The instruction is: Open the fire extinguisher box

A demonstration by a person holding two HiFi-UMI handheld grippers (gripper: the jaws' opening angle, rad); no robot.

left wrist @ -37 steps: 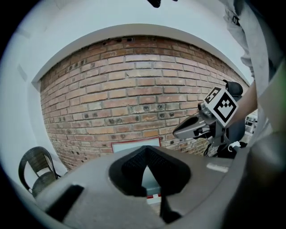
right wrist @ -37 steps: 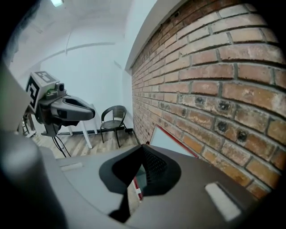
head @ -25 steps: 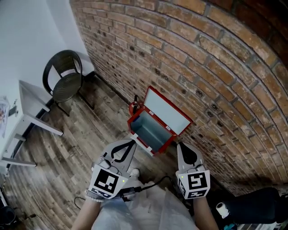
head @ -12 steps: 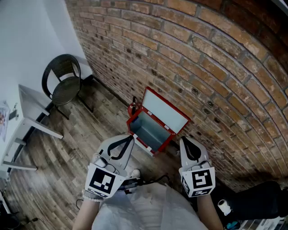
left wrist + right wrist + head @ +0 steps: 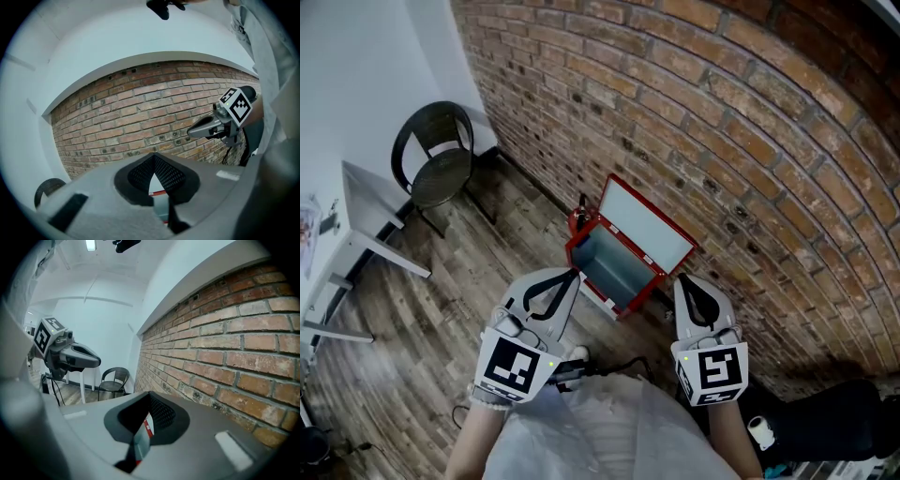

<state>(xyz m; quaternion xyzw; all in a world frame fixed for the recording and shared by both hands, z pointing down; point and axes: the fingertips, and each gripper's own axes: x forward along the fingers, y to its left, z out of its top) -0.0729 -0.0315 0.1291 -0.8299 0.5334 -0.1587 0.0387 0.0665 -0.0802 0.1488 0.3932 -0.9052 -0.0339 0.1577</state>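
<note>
Fire extinguisher box (image 5: 614, 267) on the wood floor (image 5: 469, 272) at the foot of the brick wall (image 5: 722, 112), already open: red lid (image 5: 642, 225) swung up and leaning back on the bricks, pale inner face toward the camera, grey-blue inside bare

Small red extinguisher (image 5: 578, 220) with a black top just beside the box, on its left, close to the wall

Left gripper (image 5: 574, 274) in the air in front of the box, near its front left corner, not touching it; jaws pressed together to a point, nothing between them

Right gripper (image 5: 680, 279) level with it, off the box's front right corner, also clear of the box; jaws fully together, empty, only a sliver of the red box frame showing past the tips in the right gripper view

Dark round-backed chair (image 5: 436, 164) well to the left of the box, along the same wall; white table (image 5: 356, 197) farther left again, well apart from the box
</note>
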